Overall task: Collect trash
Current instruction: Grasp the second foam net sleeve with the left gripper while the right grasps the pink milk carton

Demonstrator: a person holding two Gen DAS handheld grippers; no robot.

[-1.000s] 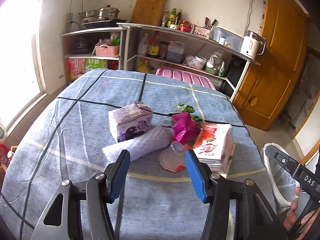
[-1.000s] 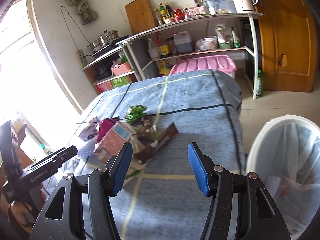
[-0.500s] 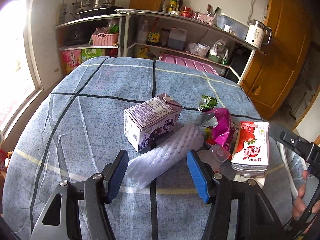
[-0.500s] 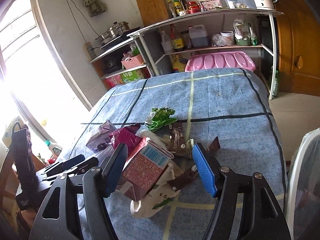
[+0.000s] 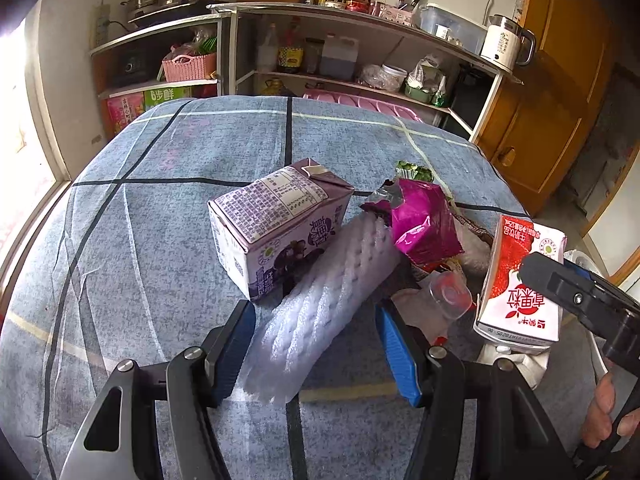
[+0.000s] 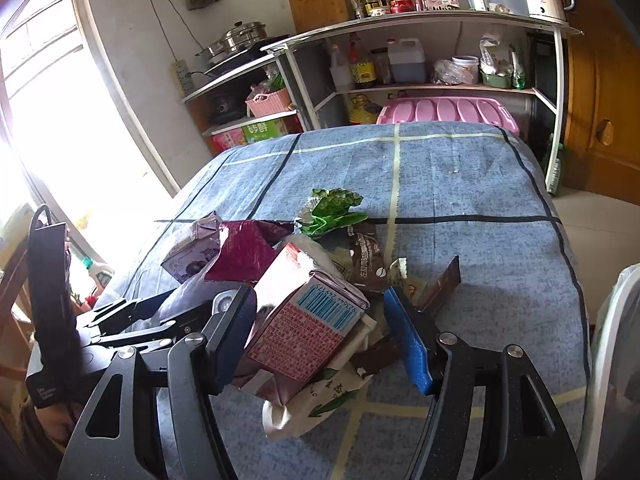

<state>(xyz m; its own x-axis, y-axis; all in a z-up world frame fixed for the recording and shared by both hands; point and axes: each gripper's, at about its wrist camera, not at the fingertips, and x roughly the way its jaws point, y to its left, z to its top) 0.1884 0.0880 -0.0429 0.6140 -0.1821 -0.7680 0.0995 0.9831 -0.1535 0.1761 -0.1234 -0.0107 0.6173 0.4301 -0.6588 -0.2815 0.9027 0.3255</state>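
I have both grippers spread wide at the trash heap on the desk (image 5: 120,216), and neither one grasps anything yet. My left gripper (image 5: 316,350) straddles the near end of the white foam sleeve (image 5: 320,304), which lies flat and points at me, so I judge it the easiest piece to pinch from this side. My right gripper (image 6: 320,336) has its jaws on both sides of the red milk carton (image 6: 308,328), which lies on a white printed bag (image 6: 320,396). The purple carton (image 5: 276,228) touches the sleeve and may be pushed. The magenta wrapper (image 5: 424,224), a clear cup (image 5: 444,300) and brown packets (image 6: 366,260) crowd the gap between my grippers. The bin (image 6: 612,360) with a white liner stands at my right, beside the desk
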